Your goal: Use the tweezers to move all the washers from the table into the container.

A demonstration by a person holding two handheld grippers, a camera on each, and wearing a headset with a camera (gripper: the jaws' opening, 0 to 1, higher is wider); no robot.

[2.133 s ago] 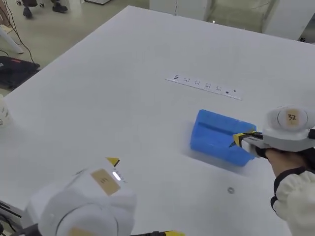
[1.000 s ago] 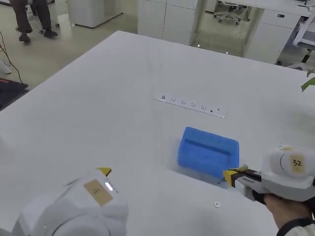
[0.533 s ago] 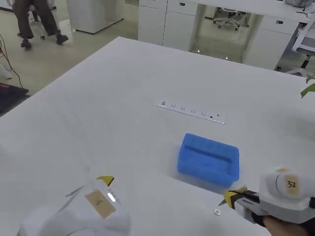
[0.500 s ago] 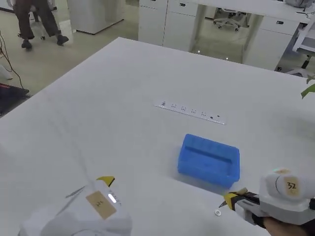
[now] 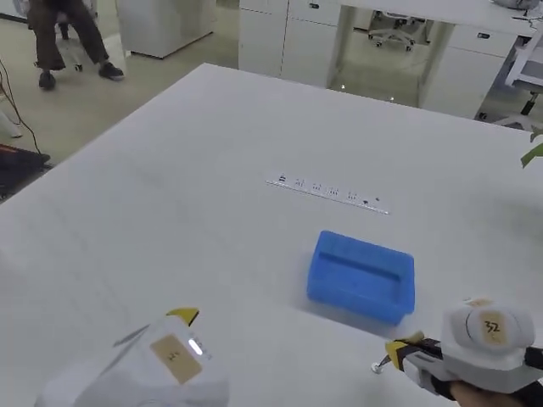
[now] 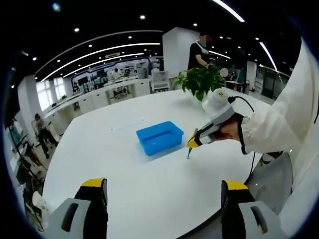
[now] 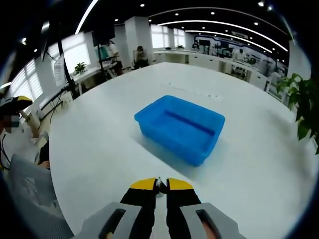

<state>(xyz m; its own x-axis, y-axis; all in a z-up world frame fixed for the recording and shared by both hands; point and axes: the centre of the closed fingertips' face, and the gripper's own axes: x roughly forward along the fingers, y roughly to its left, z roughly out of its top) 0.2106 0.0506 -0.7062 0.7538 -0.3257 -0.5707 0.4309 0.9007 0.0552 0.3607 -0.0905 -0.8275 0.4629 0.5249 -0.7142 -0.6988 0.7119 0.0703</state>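
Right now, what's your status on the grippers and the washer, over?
Left gripper open, holding nothing. Right gripper shut on tweezers, tips down at a washer beside the blue container. Nothing between washer and container.

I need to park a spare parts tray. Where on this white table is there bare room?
Free: the wide stretch of white table left of the blue plastic container and the inset power strip; also the band between those two. Crowded: in front of the container, where the right gripper holds thin tweezers at the small metal washer.
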